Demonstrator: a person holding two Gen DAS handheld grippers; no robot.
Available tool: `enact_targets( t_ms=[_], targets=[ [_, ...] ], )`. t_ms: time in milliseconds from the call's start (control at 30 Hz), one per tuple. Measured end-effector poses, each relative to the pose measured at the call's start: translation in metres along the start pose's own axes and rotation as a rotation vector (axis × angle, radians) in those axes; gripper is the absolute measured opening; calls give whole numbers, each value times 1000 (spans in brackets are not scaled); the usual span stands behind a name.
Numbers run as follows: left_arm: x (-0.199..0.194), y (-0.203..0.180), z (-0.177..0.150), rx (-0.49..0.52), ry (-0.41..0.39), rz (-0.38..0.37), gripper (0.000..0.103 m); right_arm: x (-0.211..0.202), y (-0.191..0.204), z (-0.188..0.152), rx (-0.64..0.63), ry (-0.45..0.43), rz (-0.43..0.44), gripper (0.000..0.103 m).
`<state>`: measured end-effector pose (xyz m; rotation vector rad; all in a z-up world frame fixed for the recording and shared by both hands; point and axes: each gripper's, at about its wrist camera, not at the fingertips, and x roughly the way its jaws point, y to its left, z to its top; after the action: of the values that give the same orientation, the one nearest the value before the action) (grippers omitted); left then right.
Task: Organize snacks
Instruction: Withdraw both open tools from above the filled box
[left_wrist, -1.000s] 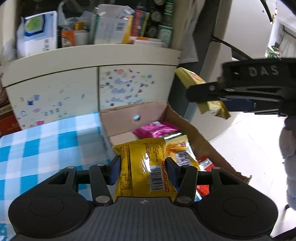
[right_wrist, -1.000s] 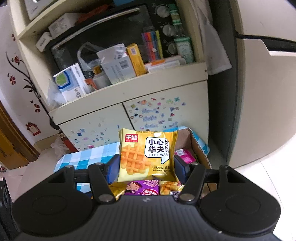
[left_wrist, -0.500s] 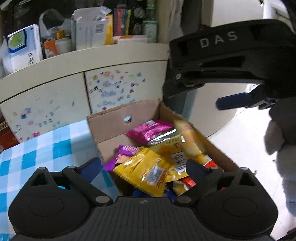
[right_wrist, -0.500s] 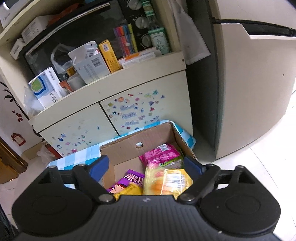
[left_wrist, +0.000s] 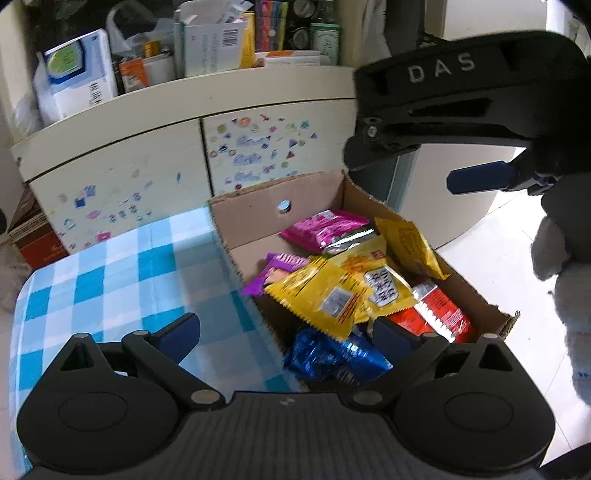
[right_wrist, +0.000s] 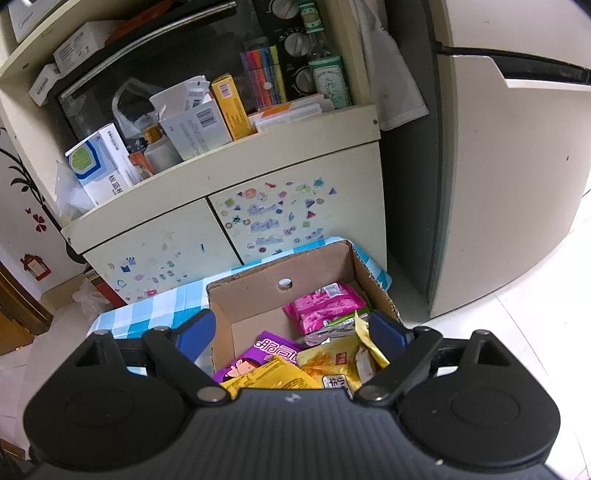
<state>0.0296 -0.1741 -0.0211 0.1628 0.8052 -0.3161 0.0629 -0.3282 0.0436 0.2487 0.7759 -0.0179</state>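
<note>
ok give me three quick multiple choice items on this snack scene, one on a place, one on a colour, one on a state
1. Where does the pink packet lie?
A. on the checked cloth
B. in the cardboard box, near its far wall
C. on the shelf

2. What colour is the crinkled foil packet at the box's near end?
A. blue
B. green
C. white

3. How does the left gripper stand?
A. shut on a yellow packet
B. shut, empty
C. open, empty

Answers: 1 B, it rests inside below the wall's hole. 2 A, shiny blue foil. 3 C, fingers wide apart, nothing pressed between them.
</note>
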Motion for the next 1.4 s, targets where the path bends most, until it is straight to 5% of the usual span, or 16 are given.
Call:
enact_targets(
  t_ms=[967, 1400],
  targets=[
    [-36, 48, -18, -140, 21, 103, 103, -22, 6, -54, -120, 74, -150, 92],
    [-37, 37, -24, -249, 62, 203, 103, -13, 3, -73, -147, 128, -120, 94]
  ],
)
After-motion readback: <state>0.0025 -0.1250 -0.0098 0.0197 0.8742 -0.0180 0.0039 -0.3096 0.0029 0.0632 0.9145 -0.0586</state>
